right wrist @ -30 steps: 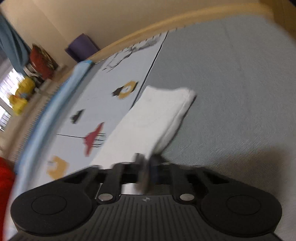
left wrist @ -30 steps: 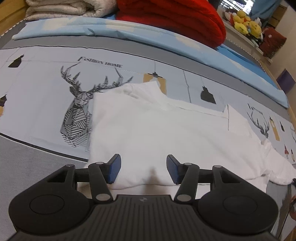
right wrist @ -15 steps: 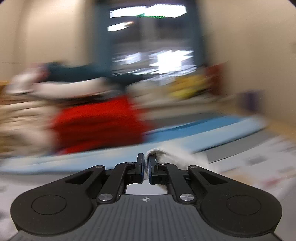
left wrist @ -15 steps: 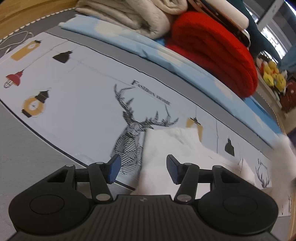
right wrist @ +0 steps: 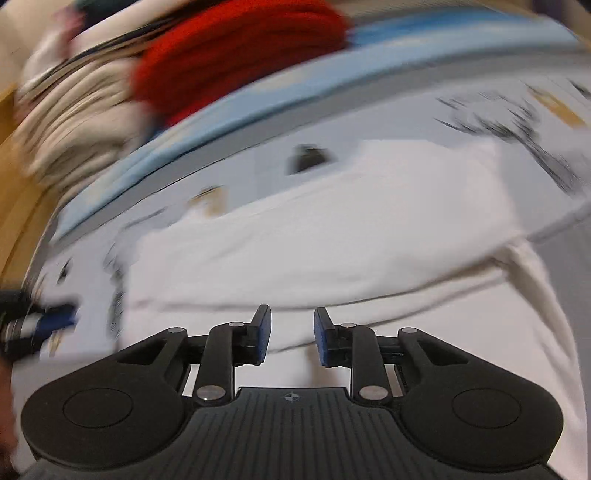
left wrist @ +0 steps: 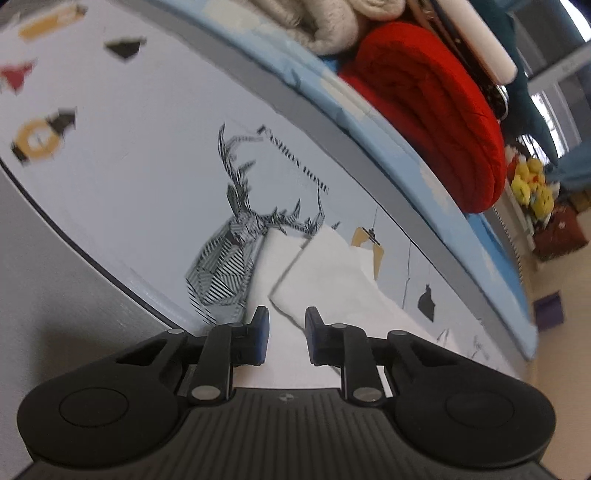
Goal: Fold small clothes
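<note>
A white garment [left wrist: 332, 266] lies flat on the printed bedsheet [left wrist: 147, 166], one flap folded over its upper left corner. My left gripper [left wrist: 286, 325] hovers low over the garment's near left part. Its jaws are closing with white cloth showing in the gap, and the pads do not press on it. In the blurred right wrist view the same white garment [right wrist: 332, 229] spreads wide, a folded sleeve running down on the right. My right gripper [right wrist: 291, 325] is just above it. Its jaws are opening and nothing is pinched between them.
A red folded blanket [left wrist: 424, 110] and beige bedding [left wrist: 332, 22] are stacked along the bed's far side on a light blue cover. Yellow plush toys [left wrist: 532, 184] and a purple box [left wrist: 550, 306] sit beyond the bed. A blurred dark-and-blue shape [right wrist: 40, 325] is at the right view's left edge.
The left gripper slid leftward to the garment's left edge and narrowed its jaws. The right gripper swung across holding white cloth, then opened; the cloth now lies on the garment.
</note>
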`<act>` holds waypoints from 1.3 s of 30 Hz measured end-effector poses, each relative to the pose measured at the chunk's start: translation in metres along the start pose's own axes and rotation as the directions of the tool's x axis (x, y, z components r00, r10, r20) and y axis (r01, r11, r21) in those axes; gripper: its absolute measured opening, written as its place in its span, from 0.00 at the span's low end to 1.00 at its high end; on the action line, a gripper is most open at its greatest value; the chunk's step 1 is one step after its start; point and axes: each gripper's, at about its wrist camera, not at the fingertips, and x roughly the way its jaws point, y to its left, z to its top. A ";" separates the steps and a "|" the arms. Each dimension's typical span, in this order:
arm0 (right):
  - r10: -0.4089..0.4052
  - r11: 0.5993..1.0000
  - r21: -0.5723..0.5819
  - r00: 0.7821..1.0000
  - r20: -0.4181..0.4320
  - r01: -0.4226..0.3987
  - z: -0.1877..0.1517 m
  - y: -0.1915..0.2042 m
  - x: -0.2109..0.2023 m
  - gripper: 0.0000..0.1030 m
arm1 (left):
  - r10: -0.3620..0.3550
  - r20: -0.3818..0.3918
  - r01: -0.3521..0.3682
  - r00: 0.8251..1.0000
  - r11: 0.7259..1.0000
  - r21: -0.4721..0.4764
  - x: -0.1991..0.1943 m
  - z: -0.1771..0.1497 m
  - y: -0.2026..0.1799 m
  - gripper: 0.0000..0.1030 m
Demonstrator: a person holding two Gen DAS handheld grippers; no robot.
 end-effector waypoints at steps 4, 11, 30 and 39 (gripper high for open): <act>-0.031 0.988 0.149 0.999 0.013 0.028 0.022 -0.034 0.013 0.29 | -0.049 -0.048 0.045 0.998 0.996 -0.076 0.024 -0.002 0.007 0.22; -0.052 0.880 0.468 0.996 -0.079 0.083 0.029 -0.095 0.032 0.27 | -0.080 -0.080 0.068 0.994 0.987 -0.149 0.063 -0.011 0.008 0.24; -0.122 0.818 0.574 0.988 0.092 0.047 0.056 -0.115 -0.015 0.06 | -0.029 0.145 0.037 0.989 0.998 -0.054 -0.012 -0.030 -0.028 0.04; -0.223 0.758 0.605 0.968 -0.112 0.245 0.029 -0.133 -0.012 0.30 | 0.186 0.056 -0.183 0.981 0.981 -0.058 -0.004 -0.031 0.004 0.08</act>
